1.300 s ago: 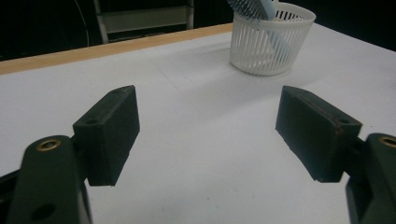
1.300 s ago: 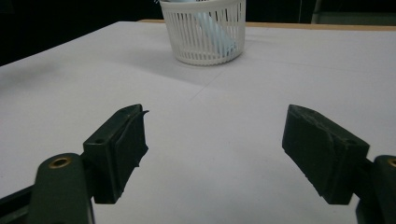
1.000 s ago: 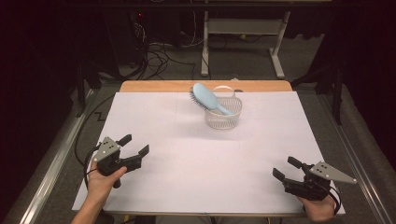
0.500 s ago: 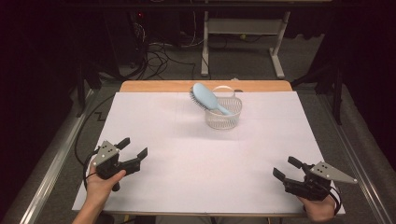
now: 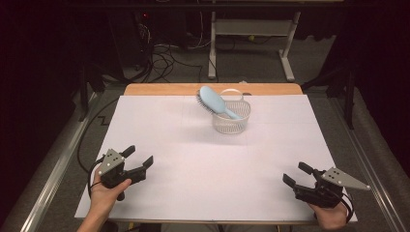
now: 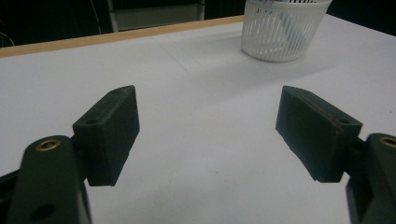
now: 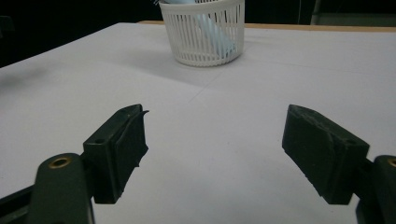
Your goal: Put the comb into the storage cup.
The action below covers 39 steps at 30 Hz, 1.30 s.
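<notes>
White paper covers the table (image 5: 193,193), and everything of interest sits far from the hands. At about seven o'clock in the high view the left tongs (image 5: 140,160) rest low over the sheet, jaws spread wide with nothing between them. Further right, at roughly twelve o'clock near the far wooden edge, stands the white slatted basket (image 5: 232,123) with the pale blue hairbrush (image 5: 212,100) propped in it: handle down inside, bristled head leaning out over the rim toward ten o'clock. At five o'clock the right tongs (image 5: 297,174) sit equally agape and empty, well apart from the basket.

The risk, as I judge it, lies in that lean — the brush is top-heavy and the basket light. A pull on the head from the side would likely tip the whole basket or drag it across the smooth paper; a grip on the bristles rather than the back could slip.
</notes>
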Available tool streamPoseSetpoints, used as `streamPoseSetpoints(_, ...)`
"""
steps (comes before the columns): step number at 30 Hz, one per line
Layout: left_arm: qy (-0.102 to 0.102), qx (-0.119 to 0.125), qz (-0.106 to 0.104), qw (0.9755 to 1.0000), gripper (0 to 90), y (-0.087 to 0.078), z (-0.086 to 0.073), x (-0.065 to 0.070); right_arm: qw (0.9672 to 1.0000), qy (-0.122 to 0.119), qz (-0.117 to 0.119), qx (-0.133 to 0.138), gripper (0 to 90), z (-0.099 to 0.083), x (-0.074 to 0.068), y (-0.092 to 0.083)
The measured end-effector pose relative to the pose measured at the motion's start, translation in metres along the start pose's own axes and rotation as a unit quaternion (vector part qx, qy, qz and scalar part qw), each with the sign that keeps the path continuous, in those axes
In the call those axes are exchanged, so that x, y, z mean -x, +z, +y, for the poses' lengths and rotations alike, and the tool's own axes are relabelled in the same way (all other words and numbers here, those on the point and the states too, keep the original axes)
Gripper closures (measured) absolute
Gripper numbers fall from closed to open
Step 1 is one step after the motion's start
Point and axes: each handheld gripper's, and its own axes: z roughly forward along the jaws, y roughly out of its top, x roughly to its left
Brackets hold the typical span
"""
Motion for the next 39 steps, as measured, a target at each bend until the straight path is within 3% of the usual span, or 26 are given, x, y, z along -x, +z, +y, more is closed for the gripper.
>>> streamPoseSetpoints(39,-0.025,-0.007,0.004,0.9996,21.6,-0.001,-0.023,-0.001,1.0,0.002,-0.001,0.003,22.5,0.0,0.0,-0.002)
